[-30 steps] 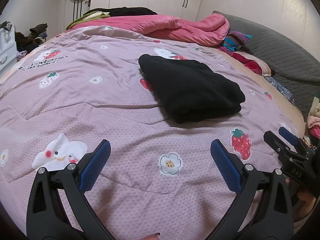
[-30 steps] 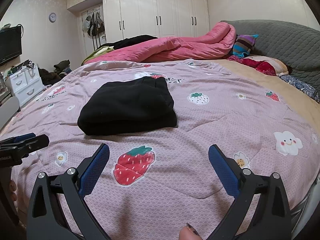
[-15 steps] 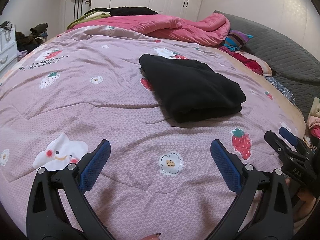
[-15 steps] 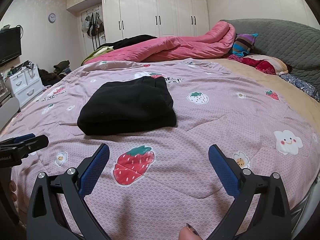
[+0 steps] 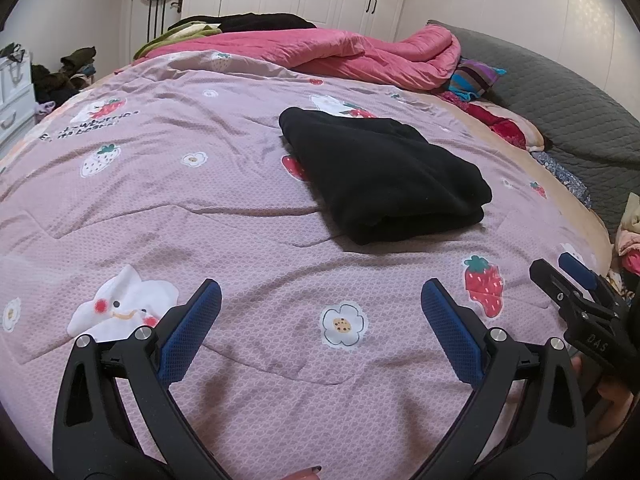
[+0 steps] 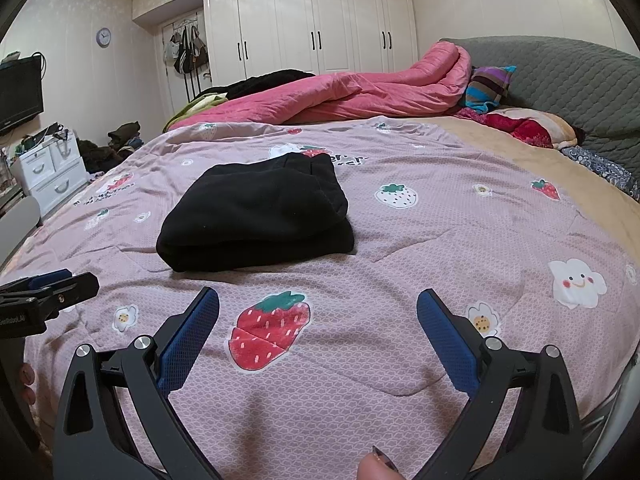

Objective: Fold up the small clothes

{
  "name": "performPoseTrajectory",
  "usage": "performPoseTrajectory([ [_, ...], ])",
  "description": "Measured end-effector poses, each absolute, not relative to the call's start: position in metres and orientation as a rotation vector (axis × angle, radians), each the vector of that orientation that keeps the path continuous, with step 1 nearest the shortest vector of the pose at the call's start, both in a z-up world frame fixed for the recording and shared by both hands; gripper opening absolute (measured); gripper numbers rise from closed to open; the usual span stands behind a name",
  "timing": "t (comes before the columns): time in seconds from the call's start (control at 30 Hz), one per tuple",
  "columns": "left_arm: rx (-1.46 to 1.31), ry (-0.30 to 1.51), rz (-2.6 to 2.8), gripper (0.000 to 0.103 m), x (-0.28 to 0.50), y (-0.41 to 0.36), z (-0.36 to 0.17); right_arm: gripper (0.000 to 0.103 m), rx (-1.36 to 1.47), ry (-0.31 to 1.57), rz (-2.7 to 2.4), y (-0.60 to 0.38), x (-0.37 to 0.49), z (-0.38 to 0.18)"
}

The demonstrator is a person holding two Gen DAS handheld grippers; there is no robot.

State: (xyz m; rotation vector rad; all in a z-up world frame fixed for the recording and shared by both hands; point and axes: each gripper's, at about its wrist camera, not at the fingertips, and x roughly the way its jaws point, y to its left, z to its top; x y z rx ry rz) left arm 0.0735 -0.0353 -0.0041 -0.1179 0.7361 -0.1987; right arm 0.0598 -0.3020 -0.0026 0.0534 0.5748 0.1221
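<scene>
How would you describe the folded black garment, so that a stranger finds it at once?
Look at the wide pink quilt with printed strawberries and flowers covering the bed. Near its middle, ahead of both open grippers, lies the black garment, folded into a thick rectangle. It is the only plain dark item on the quilt's printed area.

Under me a mauve quilted bedspread [image 6: 400,280] printed with strawberries and flowers. Crumpled pink duvet [image 6: 360,96] at my far end, striped multicoloured pillow [image 6: 488,86] touching it. White glossy wardrobe [image 6: 320,24], round wall clock [image 6: 103,36], black television [image 6: 20,94].
</scene>
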Motion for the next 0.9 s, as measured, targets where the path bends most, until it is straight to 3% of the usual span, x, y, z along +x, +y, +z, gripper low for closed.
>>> performPoseTrajectory([
  [0.57,-0.072,0.724,-0.202,0.094,0.069,-0.040,0.000,0.099,0.190,0.537,0.033,-0.342,0.058,0.013],
  [0.77,-0.161,0.752,-0.095,0.094,0.082,0.035,0.018,0.099,0.402,0.467,-0.332,-0.474,0.015,0.047],
  [0.9,-0.149,0.703,0.144,0.094,0.089,0.137,0.045,0.099,0.450,0.569,-0.752,-0.605,-0.032,0.018],
])
